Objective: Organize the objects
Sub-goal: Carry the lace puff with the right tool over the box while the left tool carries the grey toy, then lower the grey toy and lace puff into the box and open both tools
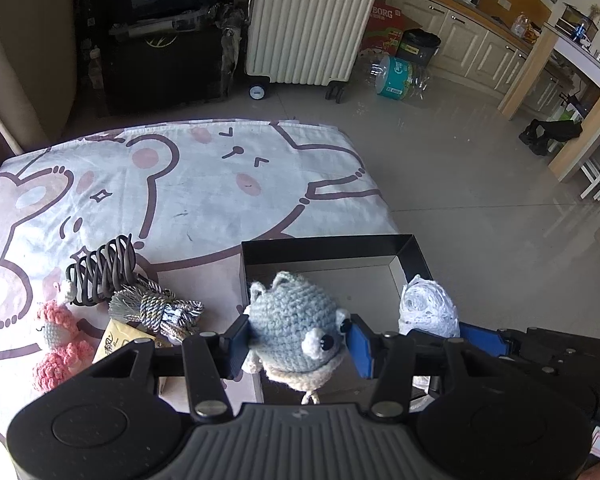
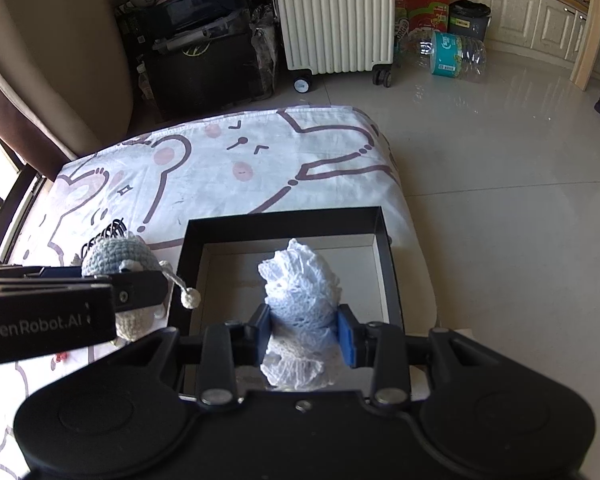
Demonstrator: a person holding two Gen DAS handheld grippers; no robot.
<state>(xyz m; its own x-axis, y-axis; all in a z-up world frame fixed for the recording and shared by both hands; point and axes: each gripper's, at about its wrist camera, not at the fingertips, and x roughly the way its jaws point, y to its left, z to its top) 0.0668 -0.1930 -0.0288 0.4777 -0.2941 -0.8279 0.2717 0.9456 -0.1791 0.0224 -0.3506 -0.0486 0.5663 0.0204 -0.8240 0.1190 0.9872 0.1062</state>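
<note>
Two soft things are up at once: my left gripper (image 1: 298, 342) is clamped about halfway closed on the grey crochet toy (image 1: 294, 330), and my right gripper (image 2: 305, 332) pinches the white lace bundle (image 2: 300, 292) narrower still. Both hang over the black box (image 2: 384, 248) at the near right corner of the table (image 1: 180, 184), the toy above its left wall, the lace over its floor.

The risk I see is the toy: released here, it could catch the wall and tumble out onto the cloth. Its dangling leg might also snag. The two grippers are close, so they could bump.

My left view shows the pink crochet doll (image 1: 60, 344), coiled cord (image 1: 104, 272) and tasselled rope (image 1: 160, 308) waiting beside the box; the right view mostly hides them, but shows the box floor bare.
</note>
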